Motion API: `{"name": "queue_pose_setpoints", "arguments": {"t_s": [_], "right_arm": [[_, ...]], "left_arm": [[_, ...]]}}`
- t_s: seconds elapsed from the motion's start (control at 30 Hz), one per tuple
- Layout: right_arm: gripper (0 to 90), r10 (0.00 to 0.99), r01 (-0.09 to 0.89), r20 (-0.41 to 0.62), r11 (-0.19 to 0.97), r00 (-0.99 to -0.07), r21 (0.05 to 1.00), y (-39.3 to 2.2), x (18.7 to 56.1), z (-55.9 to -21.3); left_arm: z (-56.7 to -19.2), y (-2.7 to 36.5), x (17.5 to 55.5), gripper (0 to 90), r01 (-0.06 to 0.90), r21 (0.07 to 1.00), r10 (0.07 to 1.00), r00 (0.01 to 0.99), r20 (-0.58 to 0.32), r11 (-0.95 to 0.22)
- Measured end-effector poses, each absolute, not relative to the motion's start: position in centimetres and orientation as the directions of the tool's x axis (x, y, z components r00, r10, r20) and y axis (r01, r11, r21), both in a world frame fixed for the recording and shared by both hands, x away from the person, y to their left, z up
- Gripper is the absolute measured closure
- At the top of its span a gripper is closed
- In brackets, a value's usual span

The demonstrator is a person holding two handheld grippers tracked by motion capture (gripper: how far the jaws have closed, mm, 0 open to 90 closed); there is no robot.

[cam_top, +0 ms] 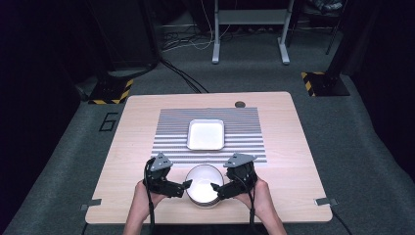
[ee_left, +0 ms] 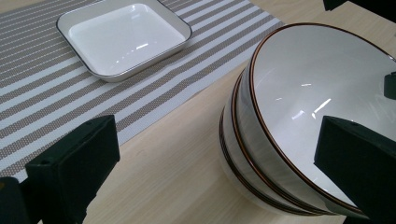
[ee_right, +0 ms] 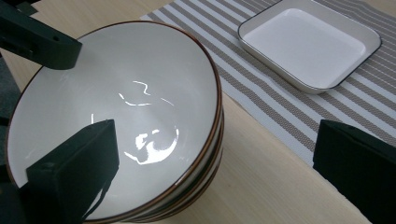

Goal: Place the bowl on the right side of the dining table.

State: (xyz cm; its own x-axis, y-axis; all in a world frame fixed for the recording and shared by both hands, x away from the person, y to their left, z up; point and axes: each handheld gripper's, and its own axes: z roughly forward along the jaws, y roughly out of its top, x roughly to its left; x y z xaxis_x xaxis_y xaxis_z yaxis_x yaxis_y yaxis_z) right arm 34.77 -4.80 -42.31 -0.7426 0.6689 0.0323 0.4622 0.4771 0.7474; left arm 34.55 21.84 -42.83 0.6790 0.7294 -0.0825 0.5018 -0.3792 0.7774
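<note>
High view, near edge first: two forearms and hands entering from below, each holding a black two-jaw gripper with a grey three-cornered plate on top. Left gripper at the left flank of a stack of white glazed bowls with thin brown rims; right gripper at the stack's right flank. Both sets of jaws spread apart, nothing clamped — tips pointing inward toward the bowls from either side, whether touching the rim cannot be told from above.

Stack of bowls standing on the bare pale wooden table, close to the near edge, just short of the grey-and-white striped woven placemat. Left gripper view: stack of bowls seen at the right, three nested rims showing, one jaw over the top bowl's rim and inside, the other well clear on the bare wood. Right gripper view: same stack seen at the left, one jaw hanging over the bowl's inside, the other out over the table beside the mat; the left gripper's jaw visible at the far rim.

Farther back, centred on the placemat — a white rectangular tray with a dark thin rim, well apart from the bowls. Beyond the table: grey carpet, cables, a metal frame's legs.
</note>
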Motion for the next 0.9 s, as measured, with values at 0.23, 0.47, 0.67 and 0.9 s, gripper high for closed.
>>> {"name": "queue_pose_setpoints", "arguments": {"t_s": [0.23, 0.47, 0.67, 0.9], "right_arm": [[0.0, 0.639, 0.444, 0.018, 0.513, -0.769, 0.735, -3.9, 35.0, -42.7], [4.4, 0.636, 0.476, 0.037, 0.536, -0.771, 0.698, -3.2, 35.6, -43.1], [16.0, 0.629, 0.497, 0.063, 0.544, -0.774, 0.676, -2.9, 36.1, -43.7], [40.5, 0.645, 0.520, 0.068, 0.544, -0.761, 0.659, -2.5, 36.3, -44.2]], "left_arm": [[-43.1, 21.2, 34.6, 0.0, 0.504, 0.763, 0.713, 0.696, -0.082, -0.404], [-43.5, 20.2, 35.0, 0.2, 0.515, 0.725, 0.682, 0.726, -0.085, -0.458], [-44.0, 19.5, 35.2, 6.8, 0.521, 0.708, 0.669, 0.738, -0.092, -0.477], [-44.3, 19.0, 35.3, 28.5, 0.531, 0.697, 0.659, 0.744, -0.111, -0.482]]}}
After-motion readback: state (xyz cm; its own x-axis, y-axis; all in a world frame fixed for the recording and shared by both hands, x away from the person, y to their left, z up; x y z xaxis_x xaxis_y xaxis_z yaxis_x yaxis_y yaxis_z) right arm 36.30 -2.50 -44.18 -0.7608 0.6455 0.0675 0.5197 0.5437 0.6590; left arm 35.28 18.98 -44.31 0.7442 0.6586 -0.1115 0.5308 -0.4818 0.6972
